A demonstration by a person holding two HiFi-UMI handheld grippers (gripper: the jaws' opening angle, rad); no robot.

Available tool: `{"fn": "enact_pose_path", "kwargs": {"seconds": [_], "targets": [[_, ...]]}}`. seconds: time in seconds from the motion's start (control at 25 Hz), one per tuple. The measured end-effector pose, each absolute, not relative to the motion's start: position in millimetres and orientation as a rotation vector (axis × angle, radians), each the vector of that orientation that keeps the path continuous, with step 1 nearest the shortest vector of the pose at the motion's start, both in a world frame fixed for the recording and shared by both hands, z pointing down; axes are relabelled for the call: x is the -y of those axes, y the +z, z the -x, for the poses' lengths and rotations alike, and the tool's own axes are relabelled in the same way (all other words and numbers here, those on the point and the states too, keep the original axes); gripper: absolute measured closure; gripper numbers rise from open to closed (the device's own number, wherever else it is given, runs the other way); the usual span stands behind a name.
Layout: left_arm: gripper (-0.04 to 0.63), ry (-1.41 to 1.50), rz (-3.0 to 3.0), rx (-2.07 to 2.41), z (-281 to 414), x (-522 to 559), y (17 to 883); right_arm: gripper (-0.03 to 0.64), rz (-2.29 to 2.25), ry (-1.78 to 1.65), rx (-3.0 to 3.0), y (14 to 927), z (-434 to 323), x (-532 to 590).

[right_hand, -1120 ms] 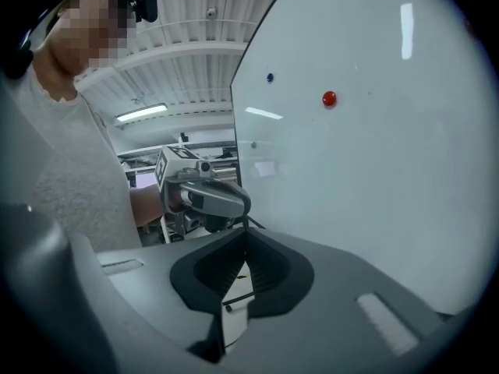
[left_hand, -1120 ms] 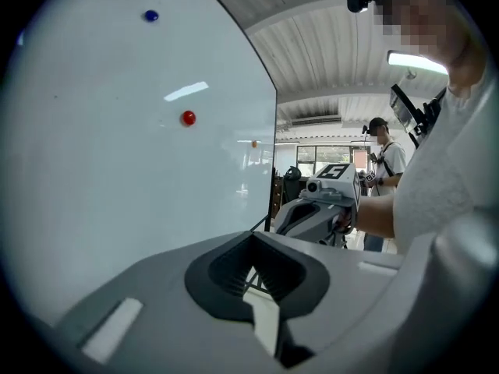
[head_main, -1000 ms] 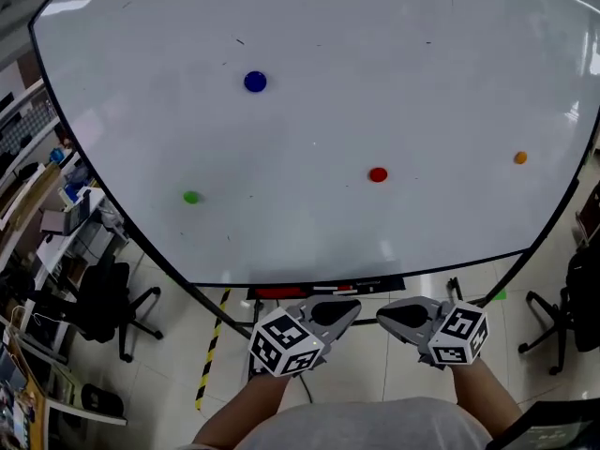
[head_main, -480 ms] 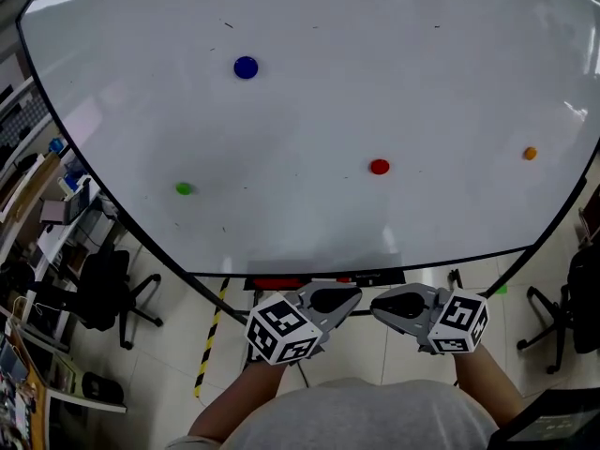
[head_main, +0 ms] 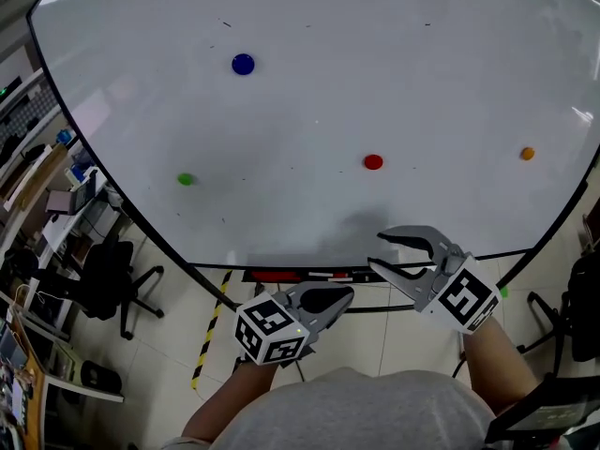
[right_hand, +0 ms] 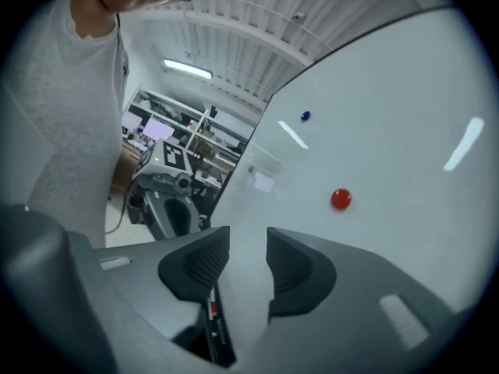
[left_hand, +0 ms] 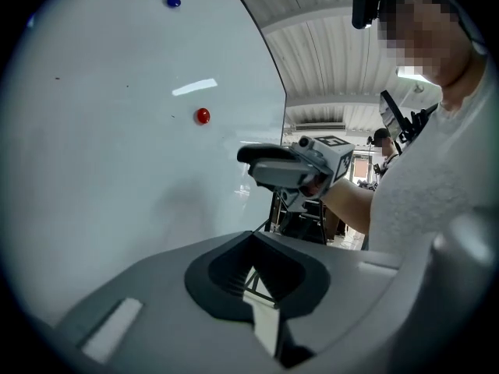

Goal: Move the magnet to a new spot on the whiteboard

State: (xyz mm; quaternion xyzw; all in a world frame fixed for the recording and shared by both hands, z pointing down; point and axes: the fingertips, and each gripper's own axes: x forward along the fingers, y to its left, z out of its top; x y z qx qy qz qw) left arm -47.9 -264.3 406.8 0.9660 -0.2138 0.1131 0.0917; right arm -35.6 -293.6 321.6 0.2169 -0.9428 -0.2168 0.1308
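Note:
The whiteboard (head_main: 309, 111) fills the head view and carries a blue magnet (head_main: 243, 64), a green magnet (head_main: 186, 179), a red magnet (head_main: 373, 162) and an orange magnet (head_main: 527, 154). My right gripper (head_main: 377, 251) is raised at the board's lower edge, below the red magnet and apart from it. Its jaws have just been opening; they stand open with nothing between them. In the right gripper view (right_hand: 248, 245) the red magnet (right_hand: 341, 199) lies up and to the right of the jaws. My left gripper (head_main: 343, 296) hangs lower, shut and empty.
A marker ledge (head_main: 319, 276) runs under the board. Office chairs stand at the left (head_main: 103, 293) and the right (head_main: 572, 317). Yellow-black tape (head_main: 211, 345) marks the floor. Cluttered desks (head_main: 37, 204) line the left side.
My right gripper has risen to the board's lower edge, rolled over, and its jaws have gone from shut to wide open. The left gripper has stayed in place.

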Motion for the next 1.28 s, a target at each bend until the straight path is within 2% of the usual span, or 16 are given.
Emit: {"fn": "enact_pose_path", "kwargs": {"seconds": [0.28,0.44,0.76,1.28], "targets": [[0.618,0.351,-2.845,0.7,65.4,262.3,410.8,0.462,-0.927,-1.156,2.241,262.1,29.0,361.5],[0.618,0.358,-2.839,0.718,69.3,261.0,408.6,0.453,-1.019,-1.325,1.979,252.0,27.1,389.6],[0.618,0.366,-2.841,0.728,74.2,263.7,408.8,0.459,-1.101,-1.449,1.796,260.8,28.8,403.4],[0.618,0.346,-2.852,0.735,70.7,264.9,406.1,0.489,-1.157,-1.433,1.817,258.0,28.2,402.8]]}}
